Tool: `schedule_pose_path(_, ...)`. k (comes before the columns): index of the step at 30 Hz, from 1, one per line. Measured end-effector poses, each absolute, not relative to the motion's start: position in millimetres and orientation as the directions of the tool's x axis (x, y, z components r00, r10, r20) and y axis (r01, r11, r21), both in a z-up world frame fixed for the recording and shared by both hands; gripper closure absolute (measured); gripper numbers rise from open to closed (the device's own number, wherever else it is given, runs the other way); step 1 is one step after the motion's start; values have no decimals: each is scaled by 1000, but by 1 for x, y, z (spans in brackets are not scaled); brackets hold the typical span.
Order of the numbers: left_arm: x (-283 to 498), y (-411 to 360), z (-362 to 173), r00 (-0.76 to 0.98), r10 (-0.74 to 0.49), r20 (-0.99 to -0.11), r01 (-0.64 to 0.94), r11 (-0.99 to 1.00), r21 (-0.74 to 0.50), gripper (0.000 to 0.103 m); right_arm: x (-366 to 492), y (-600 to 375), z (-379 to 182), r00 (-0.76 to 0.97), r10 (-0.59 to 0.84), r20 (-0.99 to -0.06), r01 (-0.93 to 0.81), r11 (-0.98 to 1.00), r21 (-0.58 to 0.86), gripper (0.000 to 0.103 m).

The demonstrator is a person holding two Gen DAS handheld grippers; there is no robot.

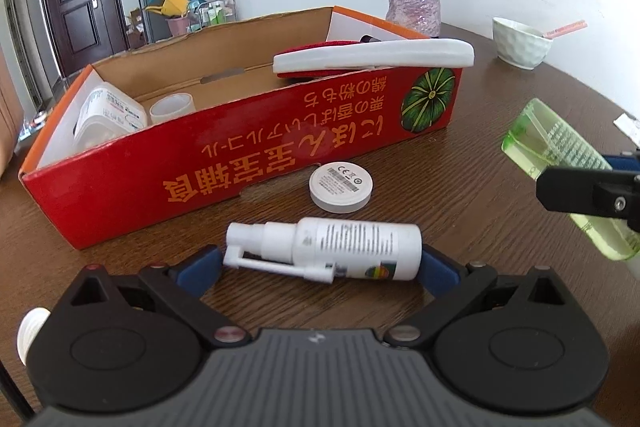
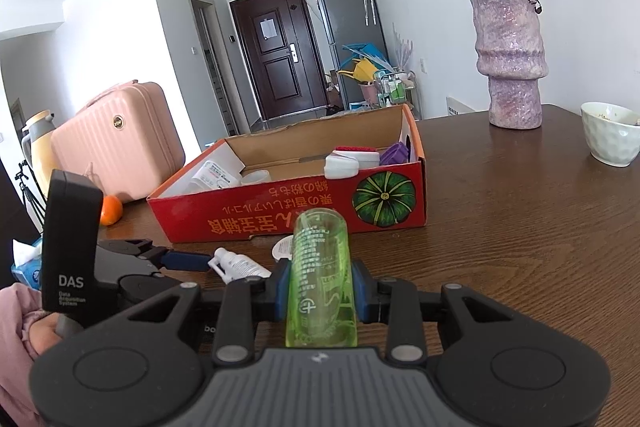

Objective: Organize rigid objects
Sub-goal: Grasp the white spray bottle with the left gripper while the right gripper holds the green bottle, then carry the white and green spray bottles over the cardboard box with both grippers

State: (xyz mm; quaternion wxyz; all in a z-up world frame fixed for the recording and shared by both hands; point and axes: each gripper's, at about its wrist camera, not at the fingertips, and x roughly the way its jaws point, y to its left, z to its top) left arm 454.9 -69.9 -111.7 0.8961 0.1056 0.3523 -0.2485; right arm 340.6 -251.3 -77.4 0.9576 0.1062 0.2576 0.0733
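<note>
A white spray bottle [image 1: 340, 251] lies on its side on the brown table, between the blue pads of my left gripper [image 1: 320, 263], whose jaws stand wide at the bottle's two ends; contact is unclear. It also shows in the right wrist view [image 2: 240, 265]. My right gripper [image 2: 320, 291] is shut on a green translucent bottle [image 2: 320, 275], held above the table; it shows at the right of the left wrist view [image 1: 560, 151]. A red cardboard box [image 1: 240, 163] lies behind, holding white containers and a white-and-red item. A white round puck [image 1: 341, 186] lies in front of the box.
A purple vase [image 2: 512, 67] with dried roses and a white bowl [image 2: 610, 135] stand at the back right of the table. An orange [image 2: 110, 209], a pink suitcase [image 2: 116, 143] and a yellow jug [image 2: 38, 143] are at the left.
</note>
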Motion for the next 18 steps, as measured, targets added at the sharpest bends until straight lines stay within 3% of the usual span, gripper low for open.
schedule_pose_path(18, 447, -62, -105, 671, -367, -644, 476, 879, -5, 4, 340, -252, -78, 861, 197, -469, -88, 966, 244, 73)
